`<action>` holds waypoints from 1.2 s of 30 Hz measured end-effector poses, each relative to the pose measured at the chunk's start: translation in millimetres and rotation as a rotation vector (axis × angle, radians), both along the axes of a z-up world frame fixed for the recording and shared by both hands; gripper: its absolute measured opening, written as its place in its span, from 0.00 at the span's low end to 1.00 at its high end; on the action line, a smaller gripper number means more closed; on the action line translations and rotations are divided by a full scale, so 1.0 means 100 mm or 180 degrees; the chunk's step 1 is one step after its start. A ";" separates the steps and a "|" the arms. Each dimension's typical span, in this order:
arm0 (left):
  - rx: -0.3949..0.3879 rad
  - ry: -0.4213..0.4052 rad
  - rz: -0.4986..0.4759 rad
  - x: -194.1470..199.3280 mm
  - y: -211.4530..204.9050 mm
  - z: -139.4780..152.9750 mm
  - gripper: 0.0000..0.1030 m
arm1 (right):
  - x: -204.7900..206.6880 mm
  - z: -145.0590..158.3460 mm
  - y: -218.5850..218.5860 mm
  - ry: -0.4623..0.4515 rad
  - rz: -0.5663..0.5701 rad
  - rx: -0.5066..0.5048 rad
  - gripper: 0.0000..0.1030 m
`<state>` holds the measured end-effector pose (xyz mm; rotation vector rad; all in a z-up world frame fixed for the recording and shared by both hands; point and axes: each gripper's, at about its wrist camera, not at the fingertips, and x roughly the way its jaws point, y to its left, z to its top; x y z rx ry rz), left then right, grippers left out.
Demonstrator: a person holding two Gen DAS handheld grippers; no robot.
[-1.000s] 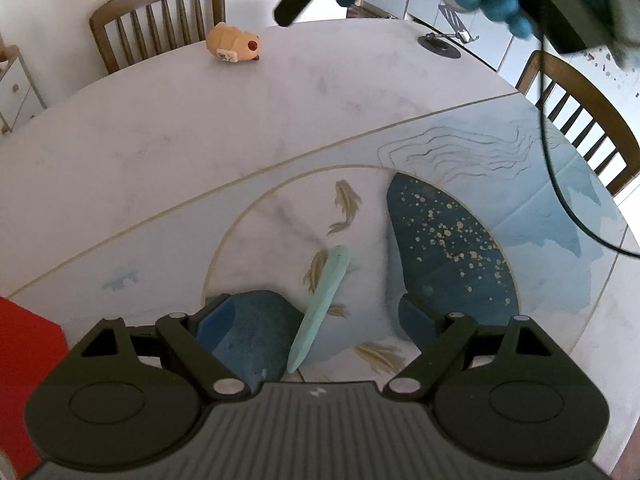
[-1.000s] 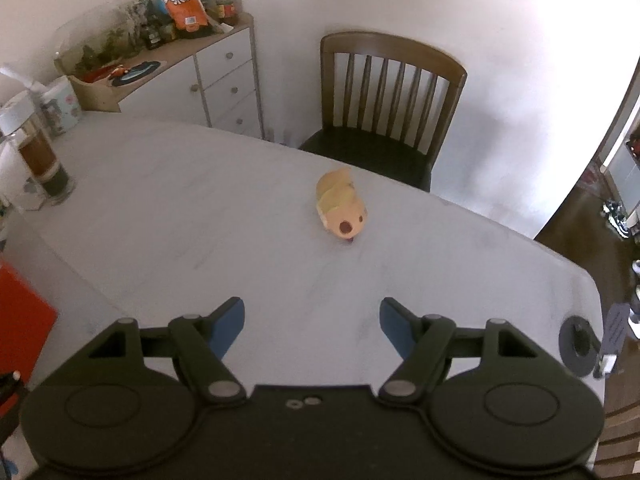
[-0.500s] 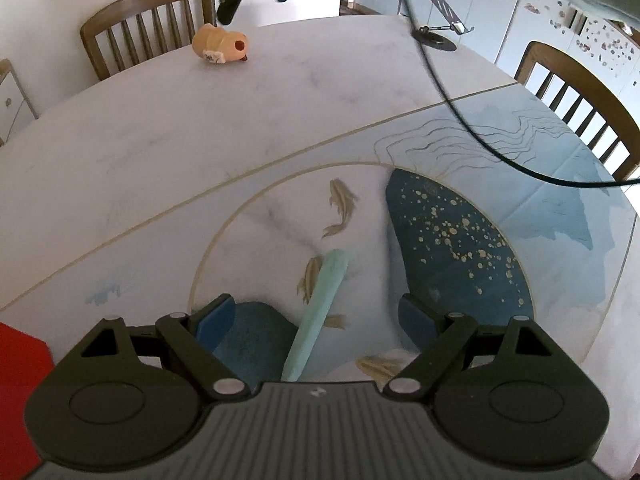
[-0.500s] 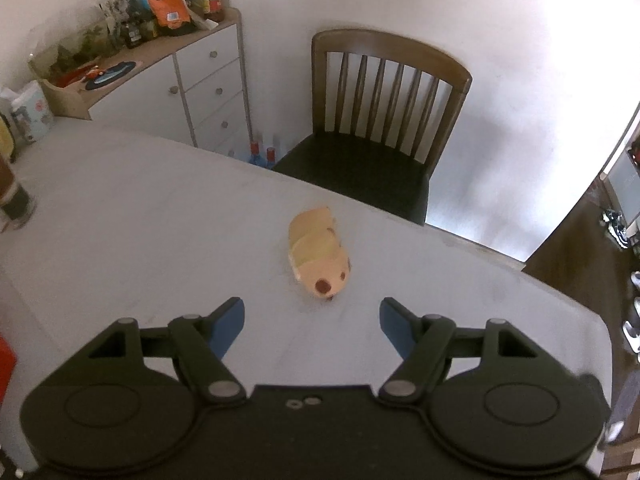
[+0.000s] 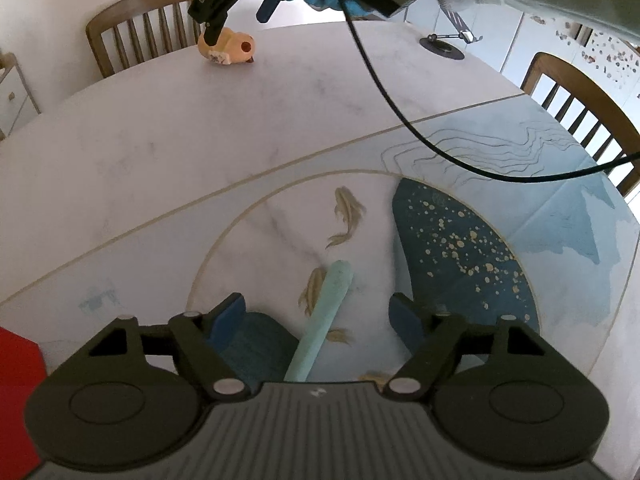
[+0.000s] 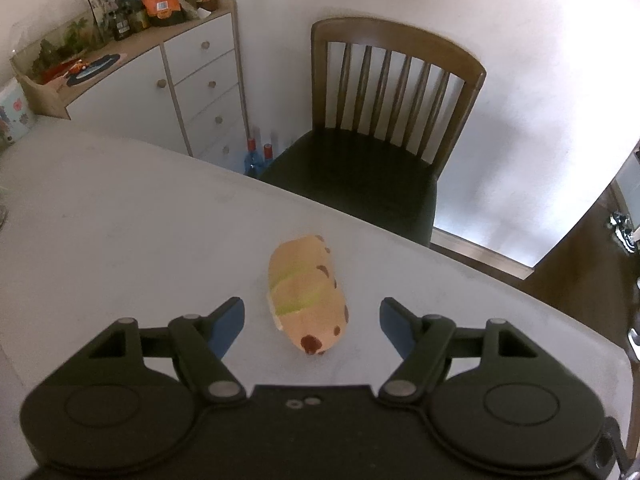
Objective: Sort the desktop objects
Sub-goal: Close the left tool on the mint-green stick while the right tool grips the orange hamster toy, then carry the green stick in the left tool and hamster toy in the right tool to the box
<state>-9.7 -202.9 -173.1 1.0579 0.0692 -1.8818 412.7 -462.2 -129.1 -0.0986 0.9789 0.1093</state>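
A mint-green pen [image 5: 325, 316] lies on the patterned table mat [image 5: 460, 248]. It sits between the fingers of my left gripper [image 5: 318, 310], whose jaws are closing, and the pads stand clear of it on both sides. At the table's far edge lies an orange plush toy [image 6: 308, 300] with a green stripe and brown spots. My right gripper [image 6: 312, 312] hangs open over it, with a gap on each side. In the left wrist view the right gripper [image 5: 240, 16] hovers just above the toy [image 5: 230, 48].
A black cable [image 5: 400, 120] hangs across the table from the right gripper. A red object [image 5: 16, 364] lies at the near left and a phone stand [image 5: 444, 44] at the far right. Wooden chairs [image 6: 384, 140] [image 5: 580, 112] and a white cabinet [image 6: 180, 92] surround the table.
My right gripper has come forward and down, so the plush toy now lies between its fingers. The left gripper's fingers have drawn a little closer around the pen.
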 end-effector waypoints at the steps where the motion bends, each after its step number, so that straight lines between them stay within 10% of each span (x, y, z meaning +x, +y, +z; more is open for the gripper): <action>1: -0.0007 -0.0007 -0.0004 0.00 0.00 -0.01 0.74 | 0.02 -0.02 0.00 -0.0005 -0.0007 -0.0011 0.73; 14: -0.0012 -0.0110 -0.0142 0.02 0.04 -0.07 0.47 | 0.19 -0.30 0.02 0.0082 0.0010 -0.0009 0.73; 21: -0.0057 -0.0239 -0.0273 -0.04 0.10 -0.10 0.11 | 0.22 -0.39 0.04 0.0112 0.0027 -0.0022 0.72; 36: 0.0024 -0.0070 -0.0216 0.02 0.05 -0.07 0.09 | 0.21 -0.40 0.09 0.0087 0.0031 0.0016 0.48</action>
